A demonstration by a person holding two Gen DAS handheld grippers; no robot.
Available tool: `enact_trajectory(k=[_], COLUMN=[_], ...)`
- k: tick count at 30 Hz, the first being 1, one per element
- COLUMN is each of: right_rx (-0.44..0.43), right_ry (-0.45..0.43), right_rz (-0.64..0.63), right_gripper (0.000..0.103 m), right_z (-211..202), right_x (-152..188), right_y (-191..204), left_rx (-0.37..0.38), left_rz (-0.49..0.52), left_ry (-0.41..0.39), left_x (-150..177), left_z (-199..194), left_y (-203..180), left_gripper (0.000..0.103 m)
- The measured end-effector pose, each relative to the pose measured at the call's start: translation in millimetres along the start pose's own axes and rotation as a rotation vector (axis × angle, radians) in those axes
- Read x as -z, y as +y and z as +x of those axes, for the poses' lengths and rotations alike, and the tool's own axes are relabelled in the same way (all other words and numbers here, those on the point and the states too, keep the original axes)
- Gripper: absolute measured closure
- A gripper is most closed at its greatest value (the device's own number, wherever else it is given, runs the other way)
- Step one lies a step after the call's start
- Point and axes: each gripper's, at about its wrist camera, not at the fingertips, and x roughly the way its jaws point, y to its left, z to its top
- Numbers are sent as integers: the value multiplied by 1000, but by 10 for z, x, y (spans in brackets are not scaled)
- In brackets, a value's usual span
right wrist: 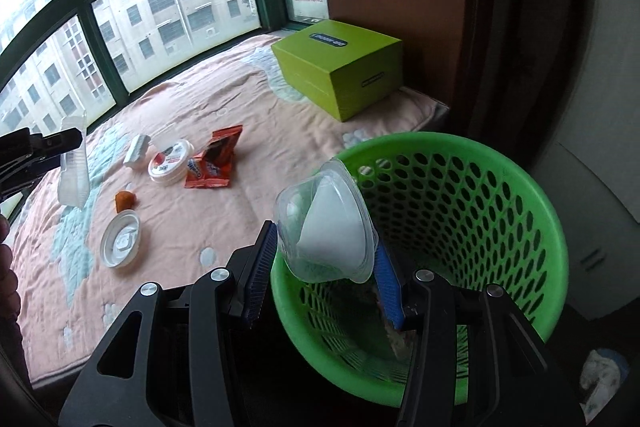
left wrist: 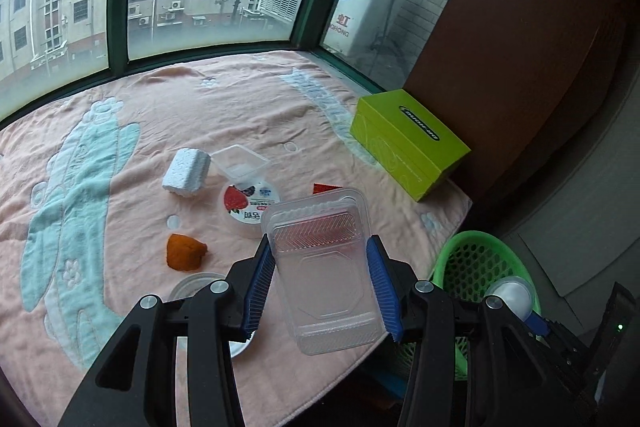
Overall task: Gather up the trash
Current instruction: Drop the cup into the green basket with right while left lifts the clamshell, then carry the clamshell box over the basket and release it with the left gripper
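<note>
My left gripper (left wrist: 320,279) is shut on a clear plastic tray (left wrist: 324,267) and holds it above the pink blanket (left wrist: 120,99); it also shows in the right wrist view (right wrist: 74,167). My right gripper (right wrist: 324,259) is shut on a clear plastic cup with white inside (right wrist: 328,227), held over the rim of the green basket (right wrist: 500,203). On the blanket lie a yogurt tub (left wrist: 248,207), a white foam block (left wrist: 186,171), a small clear container (left wrist: 239,163), an orange lump (left wrist: 185,251), a white lid (right wrist: 120,243) and an orange snack wrapper (right wrist: 214,163).
A lime green box (left wrist: 408,141) stands at the blanket's far right by a brown cabinet (left wrist: 520,47). Windows run along the far side. The green basket (left wrist: 472,263) stands on the floor off the blanket's right edge. A crumpled white item (right wrist: 600,371) lies on the floor.
</note>
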Motion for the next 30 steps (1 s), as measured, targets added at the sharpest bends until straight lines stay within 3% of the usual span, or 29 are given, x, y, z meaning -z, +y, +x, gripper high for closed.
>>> enact_trajectory(k=[8, 11, 15, 30], right_rx=[76, 84, 95, 122], right_ry=[4, 5, -2, -41], right_rz=[39, 55, 69, 115], right_gripper=[55, 54, 42, 39], right_z=[-41, -55, -88, -337], right_x=[46, 66, 94, 156], right_y=[-250, -325, -408, -603], left_rx=[69, 93, 120, 190], left_rz=[63, 89, 123, 216], left_ry=[1, -2, -4, 30], left_x=[36, 43, 52, 155], left_z=[-22, -33, -41, 62], left_y=[-383, -531, -710, -1267], left_gripper=[57, 57, 57, 57])
